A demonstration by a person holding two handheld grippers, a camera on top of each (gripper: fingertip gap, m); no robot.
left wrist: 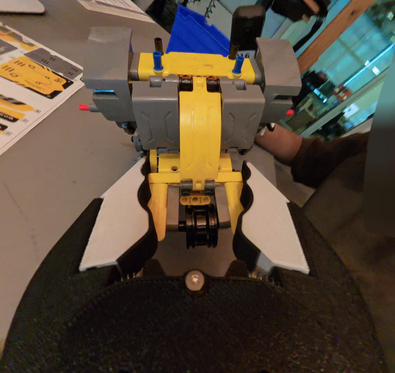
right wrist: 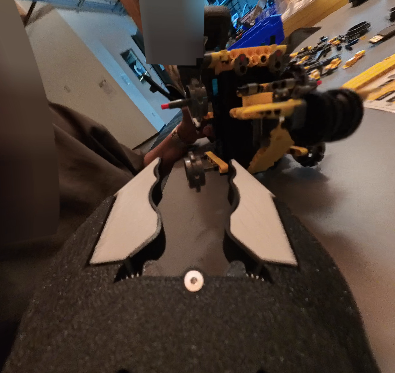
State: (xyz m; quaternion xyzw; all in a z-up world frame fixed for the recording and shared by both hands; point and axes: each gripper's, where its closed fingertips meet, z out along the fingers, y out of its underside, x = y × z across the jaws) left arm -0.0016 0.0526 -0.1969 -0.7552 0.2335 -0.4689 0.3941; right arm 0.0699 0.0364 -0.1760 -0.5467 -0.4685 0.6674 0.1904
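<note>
My left gripper (left wrist: 195,162) is shut on a yellow and grey brick-built vehicle model (left wrist: 198,115). Its white fingers (left wrist: 119,213) press the model's narrow yellow end on both sides, and a black wheel (left wrist: 201,223) sits between them. In the right wrist view the same model (right wrist: 260,110) stands tilted over the grey table. My right gripper (right wrist: 195,161) is open. A dark grey round hub (right wrist: 194,171) on the model's underside sits between its fingertips, and a short yellow beam (right wrist: 215,163) reaches toward the right fingertip. A second hub with a red-tipped axle (right wrist: 195,102) is higher up.
A person's hand (right wrist: 171,147) rests at the model's far side; it also shows in the left wrist view (left wrist: 277,142). Printed instruction sheets (left wrist: 32,80) lie at left. Several loose yellow and black parts (right wrist: 320,55) and a blue bin (right wrist: 258,33) sit behind on the table (right wrist: 352,191). The gap from one gripper's tips to the other's is roughly 9 cm.
</note>
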